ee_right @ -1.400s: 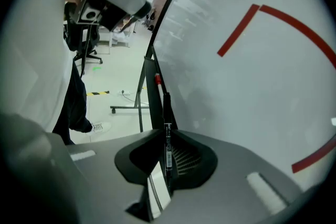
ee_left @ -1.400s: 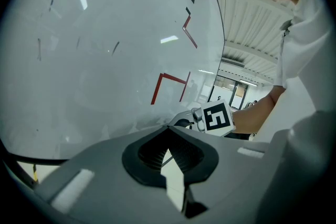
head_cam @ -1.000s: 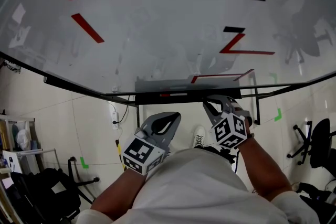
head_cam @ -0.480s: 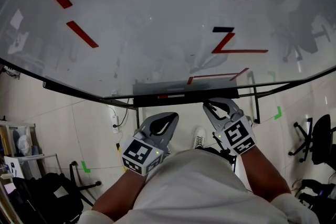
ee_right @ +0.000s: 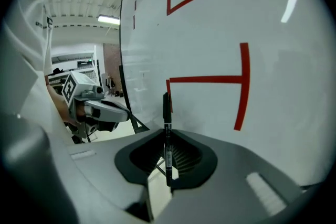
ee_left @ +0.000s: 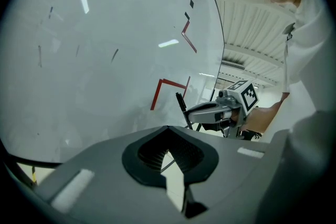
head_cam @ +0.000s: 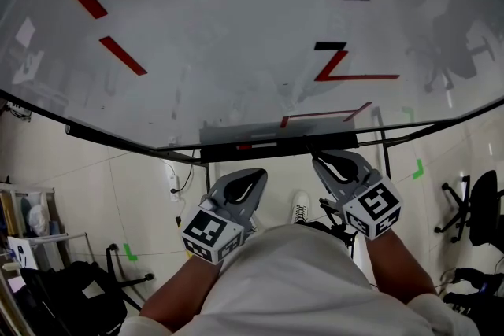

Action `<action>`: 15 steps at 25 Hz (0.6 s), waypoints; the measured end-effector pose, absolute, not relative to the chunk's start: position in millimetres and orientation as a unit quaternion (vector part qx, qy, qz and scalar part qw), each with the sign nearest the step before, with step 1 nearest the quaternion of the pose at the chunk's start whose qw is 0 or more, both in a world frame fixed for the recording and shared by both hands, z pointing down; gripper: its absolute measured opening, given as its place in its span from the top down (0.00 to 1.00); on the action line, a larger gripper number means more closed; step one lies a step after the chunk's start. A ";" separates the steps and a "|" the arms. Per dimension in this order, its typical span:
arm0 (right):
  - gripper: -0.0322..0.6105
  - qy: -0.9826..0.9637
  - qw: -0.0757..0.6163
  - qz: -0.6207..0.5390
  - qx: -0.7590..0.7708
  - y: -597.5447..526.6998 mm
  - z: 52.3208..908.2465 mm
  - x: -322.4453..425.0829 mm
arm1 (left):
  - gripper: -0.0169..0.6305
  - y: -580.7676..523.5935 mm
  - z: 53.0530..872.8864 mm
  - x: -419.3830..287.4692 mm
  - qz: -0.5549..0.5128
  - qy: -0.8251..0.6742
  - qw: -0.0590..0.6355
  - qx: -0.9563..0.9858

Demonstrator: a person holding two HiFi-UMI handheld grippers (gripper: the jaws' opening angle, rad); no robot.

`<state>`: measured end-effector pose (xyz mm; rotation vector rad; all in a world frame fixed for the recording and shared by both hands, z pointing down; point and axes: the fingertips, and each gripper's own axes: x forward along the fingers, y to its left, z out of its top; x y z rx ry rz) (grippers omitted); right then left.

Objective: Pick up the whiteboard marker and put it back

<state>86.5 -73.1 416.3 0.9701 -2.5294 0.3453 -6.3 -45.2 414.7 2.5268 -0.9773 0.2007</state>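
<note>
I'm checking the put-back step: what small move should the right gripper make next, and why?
Probably ease the right gripper toward the tray under the whiteboard and lower the marker onto it: its jaws are shut on the marker, close by that ledge.

R gripper [head_cam: 315,156] drifted right, cube [head_cam: 372,208] rotated, maybe slightly lower

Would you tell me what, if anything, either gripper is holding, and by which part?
The right gripper clamps the whiteboard marker by its lower barrel, with the other end projecting forward. The left gripper holds nothing.
</note>
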 end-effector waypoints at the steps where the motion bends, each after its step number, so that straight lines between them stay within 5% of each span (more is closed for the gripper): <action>1: 0.89 -0.908 0.193 0.133 0.349 -72.3 414.4 87.2 | 0.95 -45.3 413.6 -6.5 0.070 -0.352 0.210 0.909; 15: 0.89 -0.923 0.104 0.172 0.329 -47.5 387.0 85.1 | 0.95 -51.5 404.9 -13.9 0.050 -0.363 0.210 0.906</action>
